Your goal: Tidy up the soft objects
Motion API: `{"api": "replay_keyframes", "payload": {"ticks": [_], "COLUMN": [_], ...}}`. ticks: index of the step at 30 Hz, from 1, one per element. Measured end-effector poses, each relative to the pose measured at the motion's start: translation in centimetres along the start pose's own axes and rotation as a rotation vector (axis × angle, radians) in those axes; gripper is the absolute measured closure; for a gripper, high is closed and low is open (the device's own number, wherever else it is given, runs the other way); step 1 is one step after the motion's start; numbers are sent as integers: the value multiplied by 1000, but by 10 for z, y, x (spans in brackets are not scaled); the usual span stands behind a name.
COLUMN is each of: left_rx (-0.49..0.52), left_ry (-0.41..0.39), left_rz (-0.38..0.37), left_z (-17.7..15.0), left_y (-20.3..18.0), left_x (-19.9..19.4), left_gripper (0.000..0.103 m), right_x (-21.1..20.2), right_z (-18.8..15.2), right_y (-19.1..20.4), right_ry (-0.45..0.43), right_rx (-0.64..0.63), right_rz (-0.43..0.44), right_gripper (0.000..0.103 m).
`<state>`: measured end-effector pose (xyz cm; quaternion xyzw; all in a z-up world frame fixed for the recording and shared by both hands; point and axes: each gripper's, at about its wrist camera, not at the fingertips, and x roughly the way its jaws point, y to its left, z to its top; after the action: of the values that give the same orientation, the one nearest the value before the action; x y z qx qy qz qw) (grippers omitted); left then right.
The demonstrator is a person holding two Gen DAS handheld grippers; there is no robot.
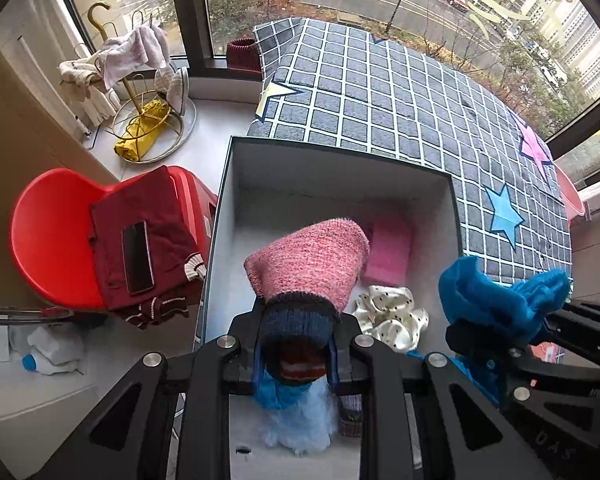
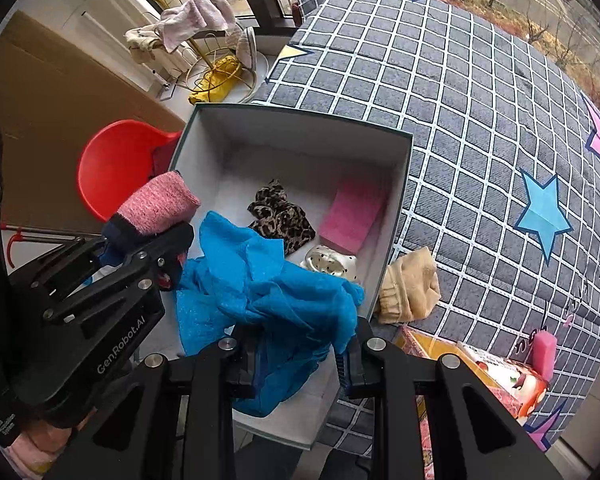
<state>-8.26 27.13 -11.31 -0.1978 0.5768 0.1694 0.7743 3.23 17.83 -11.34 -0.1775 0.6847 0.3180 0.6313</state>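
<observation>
My left gripper (image 1: 296, 340) is shut on a pink knit sock with a navy cuff (image 1: 312, 260) and holds it over the open grey box (image 1: 236, 184). In the right wrist view the sock (image 2: 160, 202) shows at the box's (image 2: 292, 120) left wall. My right gripper (image 2: 300, 354) is shut on a blue mesh cloth (image 2: 272, 284) over the box's near side; the cloth also shows in the left wrist view (image 1: 496, 300). Inside the box lie a pink sponge (image 2: 354, 216), a leopard-print scrunchie (image 2: 282, 220) and a white dotted scrunchie (image 2: 334, 265).
The box rests on a grey checked mattress (image 2: 480, 120) with star patches. A beige cloth (image 2: 414, 286) lies by the box's right wall. A red chair (image 1: 48, 236) holds a maroon garment and a phone (image 1: 137, 258). A gold rack (image 1: 140, 92) with towels stands by the window.
</observation>
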Motion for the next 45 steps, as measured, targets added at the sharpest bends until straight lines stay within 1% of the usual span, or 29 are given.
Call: {"api": "replay_keyframes", "payload": {"ticks": [5, 15, 31, 37, 44, 45], "left_rx": [-21, -25, -27, -29, -26, -27], "left_ry": [24, 44, 61, 65, 68, 70], "left_rz": [4, 12, 21, 25, 28, 30], "left_z": [7, 7, 10, 9, 9, 8], "left_y": [3, 1, -1, -2, -2, -3], "left_x": [13, 26, 32, 33, 34, 34], "left_gripper": [78, 78, 78, 75, 75, 71], "right_x": [5, 14, 24, 25, 26, 26], "right_z": [6, 12, 19, 21, 21, 21], "right_y": [-3, -7, -9, -10, -11, -11], "right_ry": [11, 28, 48, 51, 51, 51], "right_rx": [11, 31, 34, 37, 39, 40], "right_rz": [4, 25, 31, 37, 36, 36], "right_gripper": [75, 75, 75, 75, 75, 75]}}
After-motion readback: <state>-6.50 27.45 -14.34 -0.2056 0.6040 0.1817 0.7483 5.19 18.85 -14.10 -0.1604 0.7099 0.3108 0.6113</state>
